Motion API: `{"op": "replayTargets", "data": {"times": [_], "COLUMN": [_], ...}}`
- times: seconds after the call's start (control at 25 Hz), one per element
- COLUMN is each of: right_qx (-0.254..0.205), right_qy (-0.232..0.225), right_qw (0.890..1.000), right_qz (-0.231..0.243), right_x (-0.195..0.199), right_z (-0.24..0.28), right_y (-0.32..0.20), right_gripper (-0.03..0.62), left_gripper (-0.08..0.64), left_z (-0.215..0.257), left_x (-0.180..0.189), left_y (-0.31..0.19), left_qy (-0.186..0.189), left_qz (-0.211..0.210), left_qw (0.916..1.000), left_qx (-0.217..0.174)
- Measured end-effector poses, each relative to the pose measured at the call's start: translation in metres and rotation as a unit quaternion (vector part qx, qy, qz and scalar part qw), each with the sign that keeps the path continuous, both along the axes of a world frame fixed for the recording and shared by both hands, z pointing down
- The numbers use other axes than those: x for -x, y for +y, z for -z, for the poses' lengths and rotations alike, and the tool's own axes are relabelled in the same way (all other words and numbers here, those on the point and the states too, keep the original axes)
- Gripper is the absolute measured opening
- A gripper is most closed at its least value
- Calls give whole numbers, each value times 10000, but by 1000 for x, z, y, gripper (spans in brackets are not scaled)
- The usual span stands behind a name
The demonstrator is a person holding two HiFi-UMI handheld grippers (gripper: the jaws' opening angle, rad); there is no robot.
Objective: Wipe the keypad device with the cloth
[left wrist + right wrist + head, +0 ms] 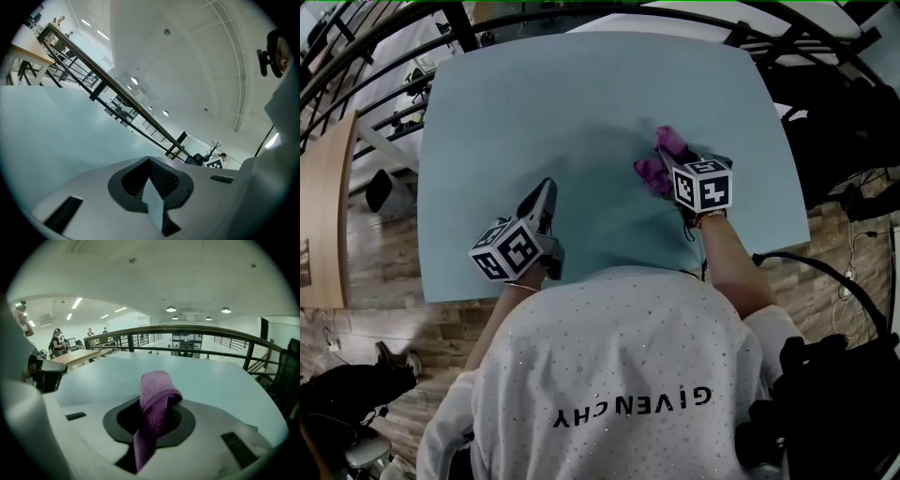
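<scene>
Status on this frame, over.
Left gripper shut, empty. Right gripper shut on purple cloth. No keypad device in view. Nothing in the way.

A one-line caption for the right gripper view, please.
Right claw shut on a purple terry cloth, pale blue tabletop beyond.

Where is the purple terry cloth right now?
In the head view the purple terry cloth is over the right half of the pale blue table, pinched in the fingers of the right gripper; the right gripper view shows it draped between them.

The cloth (659, 161) sits in the right gripper (668, 174) toward the table's (581, 94) right edge; the left gripper (546, 195) is near its front edge.
</scene>
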State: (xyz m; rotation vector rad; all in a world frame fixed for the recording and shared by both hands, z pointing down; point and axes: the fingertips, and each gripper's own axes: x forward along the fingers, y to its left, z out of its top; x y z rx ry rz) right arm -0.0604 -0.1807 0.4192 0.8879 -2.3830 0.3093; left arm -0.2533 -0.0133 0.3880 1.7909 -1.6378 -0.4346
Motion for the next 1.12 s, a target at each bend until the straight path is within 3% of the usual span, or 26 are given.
{"op": "replayTargets", "data": {"times": [0.2, 0.92, 1.12], "right_qx": [62, 1437, 1427], "right_qy": [193, -447, -693], "right_qw": [9997, 9886, 9872], "right_qz": [113, 83, 129], "right_x": [-9, -32, -46], "right_z": [-24, -73, -49], "right_y": [20, 82, 89], "right_gripper": [52, 52, 52], "left_gripper": [0, 0, 0], "left_z": [1, 17, 33], "left_x": [-8, -56, -75], "left_y": [4, 14, 13], "left_qy": [-43, -254, -416], "left_qz": [-26, -378, -381], "left_qw": [10000, 9990, 9983], "left_qx": [-21, -43, -166]}}
